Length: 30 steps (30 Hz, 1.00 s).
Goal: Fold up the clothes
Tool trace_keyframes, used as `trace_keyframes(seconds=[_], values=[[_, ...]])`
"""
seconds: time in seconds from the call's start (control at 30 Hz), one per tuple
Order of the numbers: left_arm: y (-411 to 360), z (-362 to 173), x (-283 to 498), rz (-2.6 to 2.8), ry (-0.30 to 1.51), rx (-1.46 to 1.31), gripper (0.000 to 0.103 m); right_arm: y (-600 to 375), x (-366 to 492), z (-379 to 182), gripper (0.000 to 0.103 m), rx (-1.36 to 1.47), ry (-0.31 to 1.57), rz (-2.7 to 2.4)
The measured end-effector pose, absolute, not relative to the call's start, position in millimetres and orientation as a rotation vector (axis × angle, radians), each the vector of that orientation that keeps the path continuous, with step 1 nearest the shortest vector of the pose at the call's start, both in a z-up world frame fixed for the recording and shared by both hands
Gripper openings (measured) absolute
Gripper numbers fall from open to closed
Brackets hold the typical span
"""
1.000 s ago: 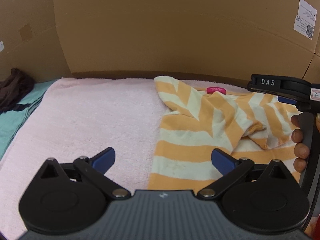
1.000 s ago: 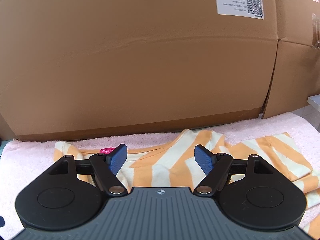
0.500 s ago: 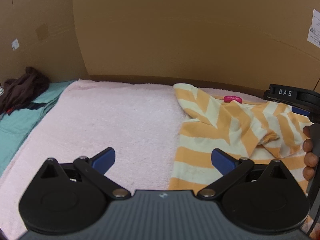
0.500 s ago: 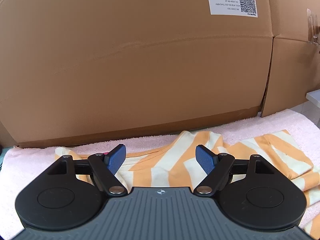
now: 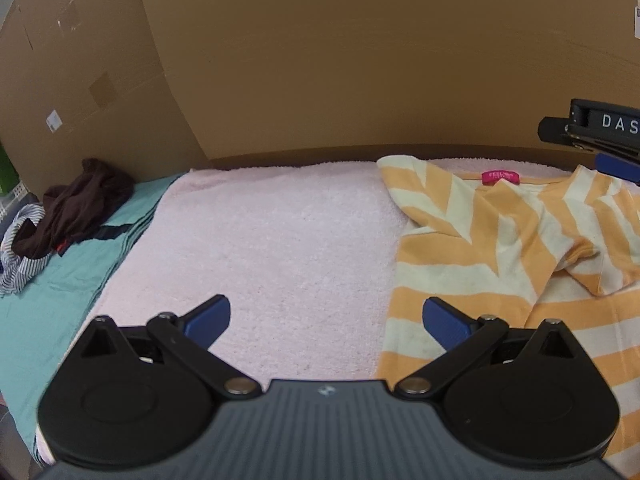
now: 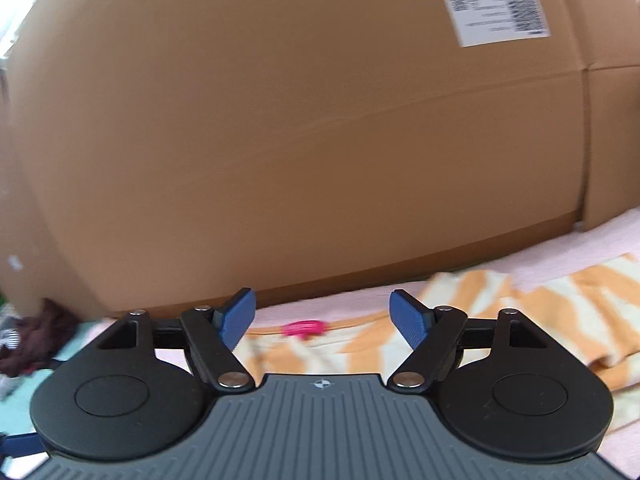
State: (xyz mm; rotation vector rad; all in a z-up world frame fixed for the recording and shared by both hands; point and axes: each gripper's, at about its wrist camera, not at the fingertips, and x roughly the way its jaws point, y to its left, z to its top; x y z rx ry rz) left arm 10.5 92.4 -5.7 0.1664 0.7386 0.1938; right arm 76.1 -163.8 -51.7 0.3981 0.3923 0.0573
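Just beside the left claw (image 5: 326,322), striped shirt (image 5: 500,248).

Pink towel (image 5: 280,232) with orange-striped shirt (image 5: 480,248) lying on it, teal cloth (image 5: 52,300) alongside bearing dark crumpled clothes (image 5: 80,200)

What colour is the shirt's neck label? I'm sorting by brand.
Bright pink neck label on the orange-and-cream striped shirt; sharpest in the left wrist view.
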Motion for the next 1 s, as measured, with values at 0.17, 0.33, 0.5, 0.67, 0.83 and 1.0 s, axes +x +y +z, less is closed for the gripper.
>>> trace_keyframes(seconds=[0.17,0.33,0.5,0.67,0.83,1.0], values=[[95,-6,8,0.202,0.732,0.171,0.102,-148,77,-55,0.073,0.324,0.409,0.093],[97,-6,6,0.224,0.723,0.19,0.102,-150,81,-58,0.073,0.262,0.41,-0.044],[99,-6,6,0.238,0.714,0.197,0.102,-164,84,-60,0.073,0.281,0.407,-0.129],[100,-7,5,0.247,0.714,0.203,0.102,-162,86,-62,0.073,0.317,0.412,-0.02],[100,-8,5,0.249,0.717,0.201,0.102,-159,90,-69,0.042,0.382,0.446,0.138],[99,-9,5,0.247,0.721,0.201,0.102,-146,96,-77,0.035,0.383,0.514,0.285]])
